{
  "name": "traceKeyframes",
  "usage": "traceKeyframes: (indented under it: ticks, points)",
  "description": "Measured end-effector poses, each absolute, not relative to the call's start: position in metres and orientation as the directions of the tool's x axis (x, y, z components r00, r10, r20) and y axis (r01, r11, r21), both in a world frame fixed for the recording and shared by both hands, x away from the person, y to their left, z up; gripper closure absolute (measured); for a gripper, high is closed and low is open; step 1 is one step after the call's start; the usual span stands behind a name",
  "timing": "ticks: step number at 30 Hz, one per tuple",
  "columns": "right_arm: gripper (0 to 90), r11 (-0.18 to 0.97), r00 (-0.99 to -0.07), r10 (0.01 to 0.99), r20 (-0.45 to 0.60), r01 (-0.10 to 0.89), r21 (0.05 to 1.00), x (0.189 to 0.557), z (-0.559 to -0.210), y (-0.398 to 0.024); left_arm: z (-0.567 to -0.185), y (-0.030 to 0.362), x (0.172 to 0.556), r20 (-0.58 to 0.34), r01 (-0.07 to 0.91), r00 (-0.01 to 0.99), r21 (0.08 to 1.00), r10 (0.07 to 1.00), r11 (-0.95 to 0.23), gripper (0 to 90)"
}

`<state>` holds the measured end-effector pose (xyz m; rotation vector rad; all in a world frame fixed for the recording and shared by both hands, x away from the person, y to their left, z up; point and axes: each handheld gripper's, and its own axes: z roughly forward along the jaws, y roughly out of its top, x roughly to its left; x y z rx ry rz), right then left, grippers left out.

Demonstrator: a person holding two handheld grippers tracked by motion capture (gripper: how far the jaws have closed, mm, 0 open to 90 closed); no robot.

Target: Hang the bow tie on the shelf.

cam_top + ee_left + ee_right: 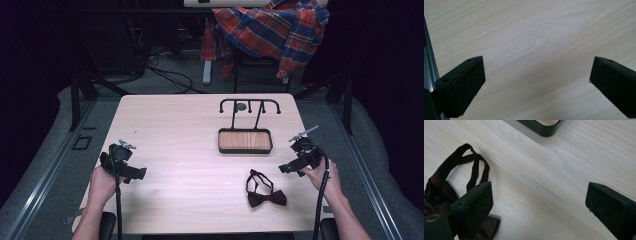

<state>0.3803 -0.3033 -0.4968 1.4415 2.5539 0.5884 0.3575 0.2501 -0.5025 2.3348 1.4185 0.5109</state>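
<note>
1. Near edge, at about 5 o'clock on the table (175,190): a dark red bow tie (266,197) lying flat, its strap loop (256,178) pointing away toward 12 o'clock.
2. Just beside it, at 3 o'clock: the right gripper (290,167), jaws spread wide, holding nothing, aimed toward the bow tie but not touching it.
3. Seen along the right gripper (539,207): the bow tie (439,192) half hidden behind one jaw, strap loop (475,167) sticking out past it.
4. Over at 9 o'clock: the left gripper (137,173), jaws wide too, empty, well apart from the bow tie.
5. Farther off, toward 1 o'clock: a black tray (245,150) with a wooden floor, and a black hook stand (250,105) rising from its back.
6. Could go wrong: pinching only the thin strap, so the soft bow slips or dangles.
7. Could also go wrong: pushing the jaws too flat on the table, so the bow tie slides away.
</note>
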Motion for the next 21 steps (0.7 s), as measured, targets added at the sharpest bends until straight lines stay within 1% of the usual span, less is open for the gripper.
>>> traceKeyframes:
  ticks: [8,9,11,12,13,14,18,21]
  points:
    - [7.1,0.484,-0.547,0.836,0.049,0.777,0.403,0.380,-0.496,-0.301,-0.503,0.250,0.357,0.116,0.765,0.432,0.478,0.894,-0.432,0.1]
    - [6.9,0.483,-0.549,0.833,0.061,0.777,0.403,0.380,-0.496,-0.300,-0.503,0.250,0.357,0.116,0.765,0.433,0.478,0.894,-0.432,0.1]
    - [6.7,0.478,-0.547,0.835,0.060,0.775,0.414,0.380,-0.498,-0.298,-0.503,0.250,0.357,0.117,0.764,0.432,0.478,0.894,-0.432,0.1]
    - [6.5,0.490,-0.559,0.827,0.065,0.772,0.405,0.380,-0.497,-0.297,-0.503,0.250,0.357,0.116,0.765,0.431,0.479,0.895,-0.431,0.1]
    - [6.4,0.503,-0.564,0.824,0.049,0.769,0.394,0.380,-0.496,-0.297,-0.503,0.250,0.358,0.115,0.766,0.429,0.480,0.896,-0.428,0.1]
    - [6.4,0.494,-0.563,0.823,0.069,0.771,0.402,0.379,-0.497,-0.295,-0.503,0.249,0.358,0.115,0.766,0.427,0.481,0.897,-0.427,0.1]
    - [6.2,0.525,-0.588,0.808,0.044,0.751,0.401,0.378,-0.495,-0.291,-0.503,0.248,0.358,0.113,0.762,0.435,0.482,0.893,-0.432,0.1]
    - [6.0,0.532,-0.596,0.802,0.046,0.747,0.399,0.378,-0.495,-0.288,-0.502,0.249,0.358,0.113,0.765,0.429,0.482,0.896,-0.427,0.1]
